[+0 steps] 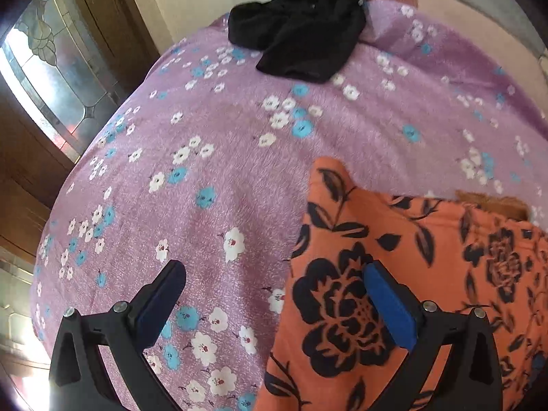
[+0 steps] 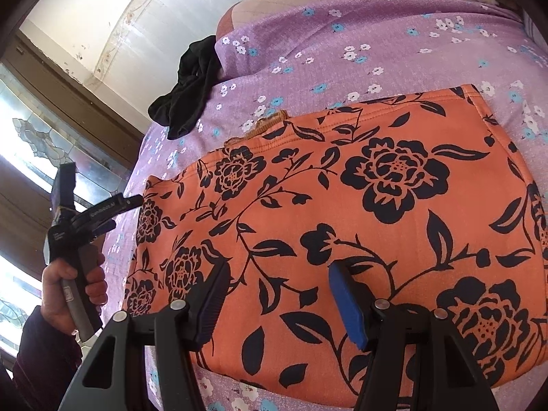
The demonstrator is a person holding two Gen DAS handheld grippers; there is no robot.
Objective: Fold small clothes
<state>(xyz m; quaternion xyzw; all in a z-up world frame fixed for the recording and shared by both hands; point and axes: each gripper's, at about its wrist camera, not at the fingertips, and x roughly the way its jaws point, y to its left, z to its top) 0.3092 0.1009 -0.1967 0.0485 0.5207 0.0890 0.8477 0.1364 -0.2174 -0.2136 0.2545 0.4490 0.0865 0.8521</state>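
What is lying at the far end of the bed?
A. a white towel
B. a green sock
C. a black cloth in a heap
C: a crumpled black cloth lies at the far edge of the purple blanket, away from the orange garment.

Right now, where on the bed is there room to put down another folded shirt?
The widest bare patch of purple blanket lies between the black garment at the far end and the orange flowered cloth nearby. The orange cloth fills the near right side, so that part is crowded.
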